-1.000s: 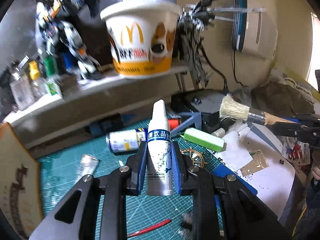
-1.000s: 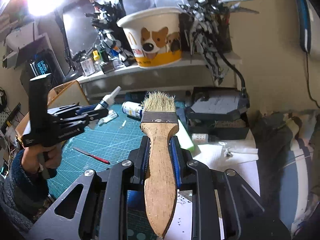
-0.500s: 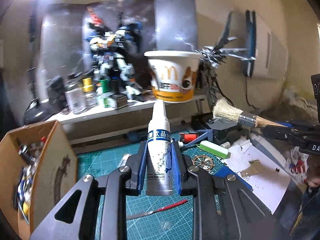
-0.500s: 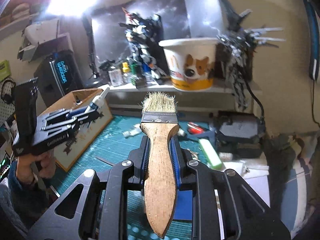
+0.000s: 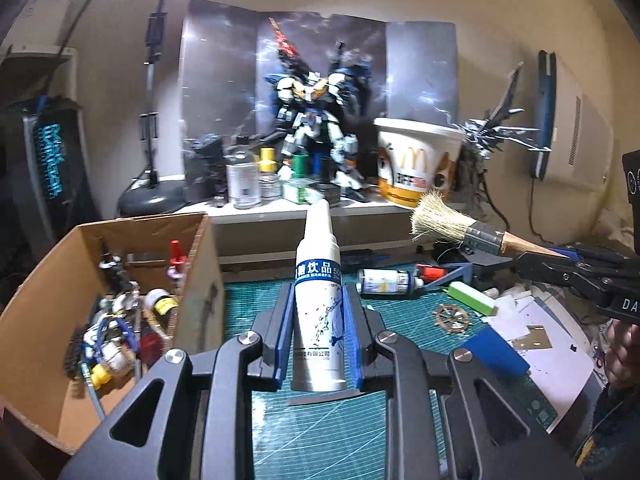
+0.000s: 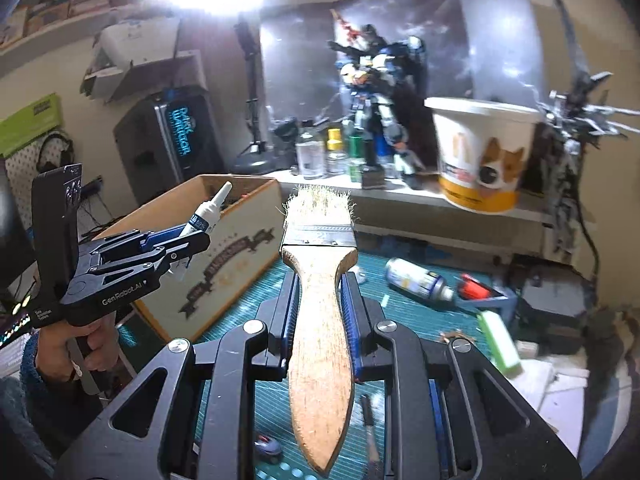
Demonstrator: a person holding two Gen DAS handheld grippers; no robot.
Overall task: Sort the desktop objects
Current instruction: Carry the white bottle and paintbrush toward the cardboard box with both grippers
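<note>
A green cutting mat (image 5: 328, 420) covers the cluttered desk, with a shelf of model robots and a paper bucket (image 5: 418, 164) at the back wall. At lower centre of the left wrist view, the left gripper (image 5: 318, 312) is clamped on a white bottle (image 5: 318, 300), nozzle up, beside an open cardboard box (image 5: 200, 280) of odds and ends at lower left. The right gripper (image 6: 320, 304) pinches a wooden-handled brush (image 6: 320, 320), bristles pointing away. A spray can (image 6: 418, 280) lies on the mat at right.
</note>
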